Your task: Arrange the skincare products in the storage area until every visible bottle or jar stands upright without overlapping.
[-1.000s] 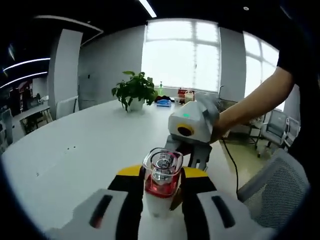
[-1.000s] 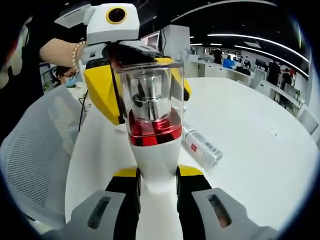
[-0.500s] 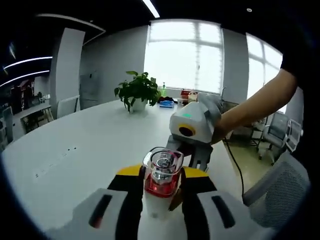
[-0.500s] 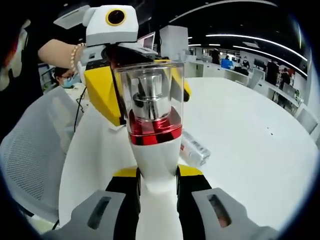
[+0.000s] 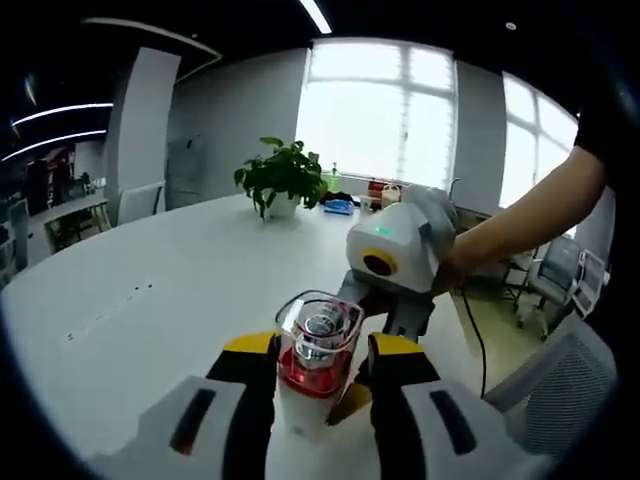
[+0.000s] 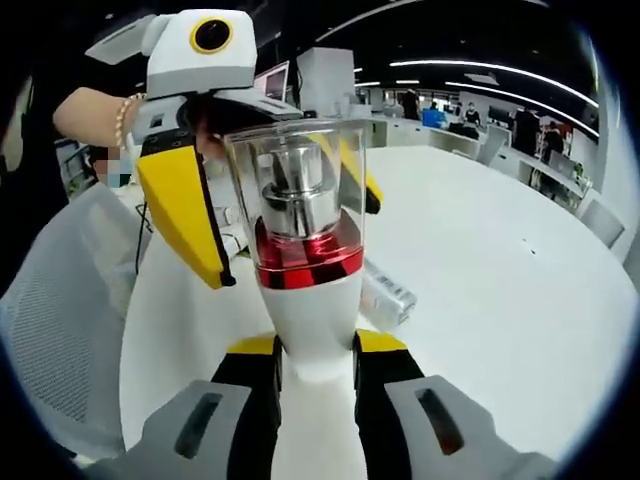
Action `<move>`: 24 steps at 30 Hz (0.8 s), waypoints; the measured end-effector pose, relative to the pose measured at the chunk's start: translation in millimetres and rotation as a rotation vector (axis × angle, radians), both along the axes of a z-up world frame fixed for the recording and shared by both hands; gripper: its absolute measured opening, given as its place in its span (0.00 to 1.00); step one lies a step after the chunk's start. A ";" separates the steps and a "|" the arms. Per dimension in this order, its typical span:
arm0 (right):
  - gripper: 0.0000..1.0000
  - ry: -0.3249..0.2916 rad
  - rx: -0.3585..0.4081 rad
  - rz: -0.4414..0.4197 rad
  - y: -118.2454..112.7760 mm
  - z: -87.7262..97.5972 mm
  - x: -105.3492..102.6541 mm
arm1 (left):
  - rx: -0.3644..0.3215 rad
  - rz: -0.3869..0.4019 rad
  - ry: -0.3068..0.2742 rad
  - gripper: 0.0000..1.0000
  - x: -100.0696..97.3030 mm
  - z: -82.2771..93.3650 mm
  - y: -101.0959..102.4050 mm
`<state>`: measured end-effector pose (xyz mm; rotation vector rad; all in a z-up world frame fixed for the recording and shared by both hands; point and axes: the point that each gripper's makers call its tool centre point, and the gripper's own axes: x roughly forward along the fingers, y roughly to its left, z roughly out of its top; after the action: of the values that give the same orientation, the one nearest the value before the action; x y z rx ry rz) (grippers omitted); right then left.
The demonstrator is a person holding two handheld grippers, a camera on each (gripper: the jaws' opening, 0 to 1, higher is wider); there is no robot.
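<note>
Held between both grippers above the white table (image 5: 130, 290): one pump bottle (image 6: 305, 270), white body, red collar, clear cap.

Right gripper (image 6: 312, 375): jaws pinching the white body low down, at 6 o'clock in the right gripper view; long axis running toward 12 o'clock, straight along the jaws.

Left gripper (image 5: 318, 385): jaws standing either side of the same bottle (image 5: 318, 350) near the red collar. In the right gripper view, the left gripper (image 6: 262, 175) with yellow jaws spread wide of the clear cap, at 10 and 1 o'clock; no contact evident there. Actual pinch by the left jaws: cannot tell.

Second item: a tube (image 6: 385, 292) lying flat on the table at 3 o'clock of the held bottle, not upright.

Judgement: bottle base toward the right gripper, so placement upright likely by the right gripper, nearer and firmly closed on the body.
</note>
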<state>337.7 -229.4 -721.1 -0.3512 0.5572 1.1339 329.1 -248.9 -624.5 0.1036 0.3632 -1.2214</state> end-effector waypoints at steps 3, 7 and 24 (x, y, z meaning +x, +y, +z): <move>0.29 0.003 -0.023 -0.004 -1.7 -2.6 -2.3 | 0.007 0.006 0.000 0.30 -3.1 0.7 2.1; 0.33 0.001 -0.023 -0.048 -3.8 -3.5 -4.4 | 0.013 0.032 0.011 0.34 -6.0 -0.8 7.6; 0.66 0.013 -0.002 -0.142 0.5 -3.5 -35.1 | 0.049 0.161 0.085 0.57 -22.4 -18.5 48.5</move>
<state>302.7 -228.9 -724.6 -0.3017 0.5853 0.9996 306.7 -200.3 -643.0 0.0631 0.4670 -1.0598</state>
